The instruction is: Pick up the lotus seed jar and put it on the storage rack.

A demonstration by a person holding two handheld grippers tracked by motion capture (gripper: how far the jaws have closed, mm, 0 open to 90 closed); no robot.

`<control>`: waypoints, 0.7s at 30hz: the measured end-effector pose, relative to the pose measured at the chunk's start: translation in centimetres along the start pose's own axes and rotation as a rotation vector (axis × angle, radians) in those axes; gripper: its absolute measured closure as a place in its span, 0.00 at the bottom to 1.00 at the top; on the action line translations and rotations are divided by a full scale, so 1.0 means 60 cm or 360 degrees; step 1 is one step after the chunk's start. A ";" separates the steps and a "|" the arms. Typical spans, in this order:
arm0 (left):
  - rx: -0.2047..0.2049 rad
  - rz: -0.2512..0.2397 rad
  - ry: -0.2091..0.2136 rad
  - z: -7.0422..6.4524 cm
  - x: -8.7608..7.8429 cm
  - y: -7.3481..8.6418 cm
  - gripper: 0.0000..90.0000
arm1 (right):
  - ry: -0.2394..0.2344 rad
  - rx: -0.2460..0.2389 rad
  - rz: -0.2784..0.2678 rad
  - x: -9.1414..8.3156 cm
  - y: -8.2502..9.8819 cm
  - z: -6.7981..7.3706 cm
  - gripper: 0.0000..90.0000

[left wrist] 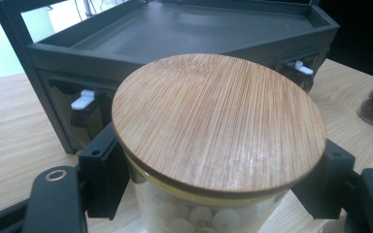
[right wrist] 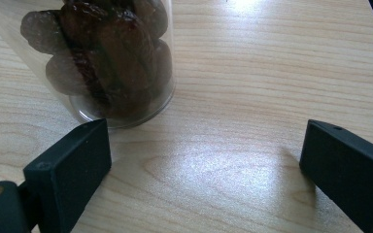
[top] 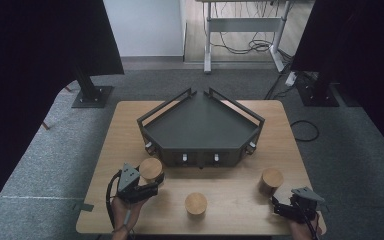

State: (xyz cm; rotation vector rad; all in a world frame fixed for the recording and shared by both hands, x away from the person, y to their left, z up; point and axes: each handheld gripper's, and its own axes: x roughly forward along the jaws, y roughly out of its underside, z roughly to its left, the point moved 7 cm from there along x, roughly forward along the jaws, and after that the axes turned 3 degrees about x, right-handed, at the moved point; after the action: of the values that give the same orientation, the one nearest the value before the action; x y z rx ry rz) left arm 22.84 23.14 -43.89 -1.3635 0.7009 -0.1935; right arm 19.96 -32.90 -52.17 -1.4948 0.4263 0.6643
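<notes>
Glass jar (left wrist: 194, 213) with a bamboo lid (left wrist: 218, 121) sits near-left, just before the tray (top: 200, 125); left gripper (top: 147, 187) clamps its wall under the lid; smooth, breakable, moderately heavy; right gripper (top: 286, 209) gapes empty beside the date jar (right wrist: 107, 58).

Upright bamboo-lidded jar (left wrist: 218, 121), perhaps white-filled.

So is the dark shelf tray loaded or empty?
Empty: the dark shelf tray has a bare floor, and all three jars stand on the table.
</notes>
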 end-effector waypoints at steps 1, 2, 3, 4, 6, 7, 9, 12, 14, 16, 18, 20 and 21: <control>0.0000 -0.0003 0.0001 0.000 0.001 -0.002 0.28 | 0.0000 0.0000 0.0000 0.000 0.000 0.000 0.04; 0.0000 -0.0004 0.0002 0.001 0.001 -0.004 0.28 | 0.0000 0.0000 0.0000 0.000 0.000 0.000 0.04; 0.0005 -0.0004 0.0004 0.001 0.002 -0.005 0.28 | 0.0000 0.0000 0.0000 0.000 0.000 0.000 0.04; 0.0003 -0.0006 0.0004 0.001 0.002 -0.007 0.28 | 0.0000 0.0000 0.0000 0.000 0.000 0.000 0.04; 0.0007 -0.0007 0.0006 0.002 0.003 -0.010 0.28 | 0.0000 0.0000 0.0000 0.000 0.000 0.000 0.04; 0.0007 -0.0008 0.0008 0.002 0.004 -0.011 0.28 | 0.0000 0.0000 0.0000 0.000 0.000 0.000 0.04; 0.0011 -0.0006 0.0010 0.002 0.005 -0.013 0.28 | -0.0001 0.0000 -0.0001 0.000 0.000 0.000 0.04; 0.0013 -0.0007 0.0011 0.003 0.006 -0.016 0.28 | -0.0001 0.0000 -0.0001 0.000 0.000 0.000 0.04; 0.0012 -0.0008 0.0014 0.003 0.008 -0.018 0.28 | -0.0001 0.0000 -0.0001 0.000 0.000 0.000 0.04; 0.0012 -0.0008 0.0013 0.004 0.009 -0.019 0.28 | -0.0001 -0.0001 -0.0001 0.000 0.000 0.000 0.04; 0.0017 -0.0006 0.0014 0.005 0.010 -0.022 0.28 | -0.0001 -0.0001 -0.0001 0.000 0.000 0.000 0.04; 0.0013 -0.0010 0.0014 0.006 0.011 -0.023 0.28 | -0.0002 -0.0001 -0.0001 0.000 0.000 0.000 0.04; 0.0016 -0.0008 0.0014 0.007 0.012 -0.025 0.28 | -0.0001 0.0000 -0.0001 0.000 0.000 0.000 0.04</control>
State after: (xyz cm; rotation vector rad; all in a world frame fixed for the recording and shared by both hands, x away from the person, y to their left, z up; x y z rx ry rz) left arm 24.02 22.79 -42.74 -1.3555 0.7033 -0.2071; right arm 19.95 -32.92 -52.18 -1.4949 0.4249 0.6645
